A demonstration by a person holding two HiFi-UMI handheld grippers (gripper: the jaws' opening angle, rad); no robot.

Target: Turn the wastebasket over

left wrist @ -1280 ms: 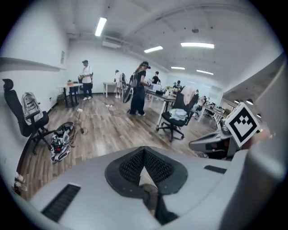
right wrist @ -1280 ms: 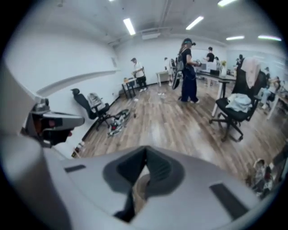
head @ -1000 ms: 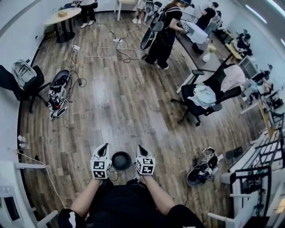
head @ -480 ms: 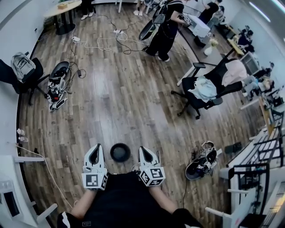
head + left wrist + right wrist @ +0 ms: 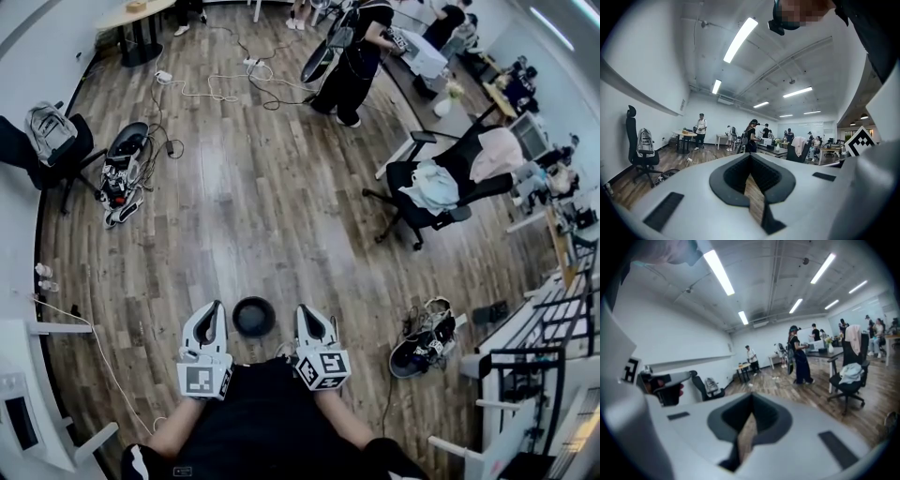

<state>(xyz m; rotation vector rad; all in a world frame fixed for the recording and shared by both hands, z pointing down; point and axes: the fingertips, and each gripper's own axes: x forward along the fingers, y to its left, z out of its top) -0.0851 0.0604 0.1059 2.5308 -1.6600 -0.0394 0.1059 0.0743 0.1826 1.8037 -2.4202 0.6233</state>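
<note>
In the head view the black round wastebasket (image 5: 254,317) stands on the wood floor just in front of my feet. I see it from straight above and cannot tell which end is up. My left gripper (image 5: 214,310) hangs to its left and my right gripper (image 5: 305,313) to its right, both raised well above the floor and clear of the basket. Each one's jaws are closed together with nothing between them. The left gripper (image 5: 751,157) and the right gripper (image 5: 752,396) look out across the room in their own views, and the basket is not in either.
A black office chair draped with clothes (image 5: 427,202) stands to the right. Gear lies on the floor at right (image 5: 424,352) and at left (image 5: 122,178). A chair with a backpack (image 5: 47,145) is far left. A person (image 5: 352,61) stands beyond, near cables (image 5: 216,89).
Both grippers have come up from beside the wastebasket toward my head and look larger. The basket has stayed on the floor. Little has moved in the last half second.
</note>
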